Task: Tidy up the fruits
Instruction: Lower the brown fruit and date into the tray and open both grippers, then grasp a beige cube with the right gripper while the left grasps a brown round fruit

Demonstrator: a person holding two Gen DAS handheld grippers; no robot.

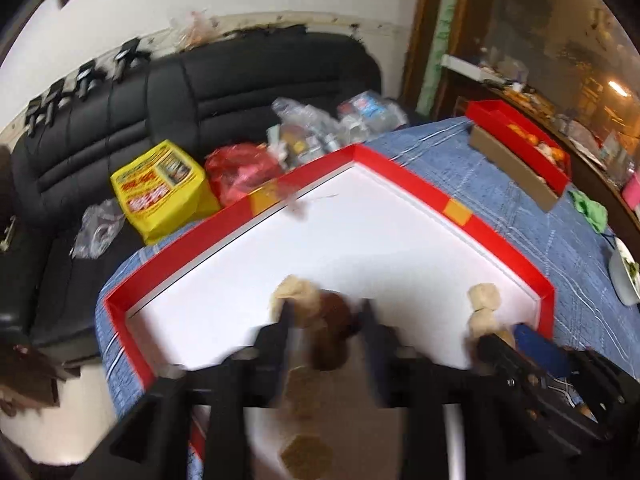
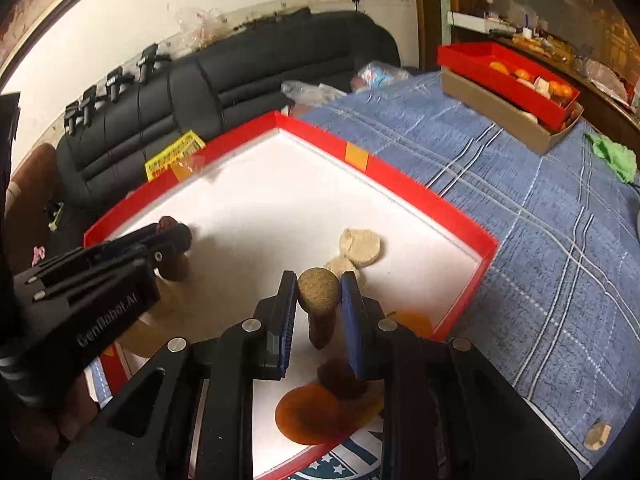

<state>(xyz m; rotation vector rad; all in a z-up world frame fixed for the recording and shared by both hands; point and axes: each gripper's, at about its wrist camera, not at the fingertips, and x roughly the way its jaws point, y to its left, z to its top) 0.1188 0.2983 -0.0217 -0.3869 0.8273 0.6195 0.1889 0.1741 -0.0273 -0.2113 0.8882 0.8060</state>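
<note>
A large red tray [image 1: 400,172] with a white floor lies on the blue cloth; it also shows in the right wrist view [image 2: 400,184]. My left gripper [image 1: 326,316] is shut on a dark brown fruit [image 1: 332,320] low over the tray's near side, blurred. In the right wrist view the left gripper [image 2: 176,236] sits at the tray's left side. My right gripper [image 2: 318,292] is shut on a tan, speckled fruit [image 2: 318,288] above the tray floor. Pale tan pieces [image 2: 360,246] lie just beyond it. An orange piece [image 2: 316,412] and a dark one [image 2: 340,376] lie under the right gripper.
A second red tray [image 2: 504,68] holding orange fruits sits in a cardboard box [image 2: 504,114] at the table's far right. A green cloth [image 2: 612,156] lies nearby. A black sofa [image 2: 240,76] with bags stands behind the table. A small tan piece [image 2: 596,436] lies on the cloth.
</note>
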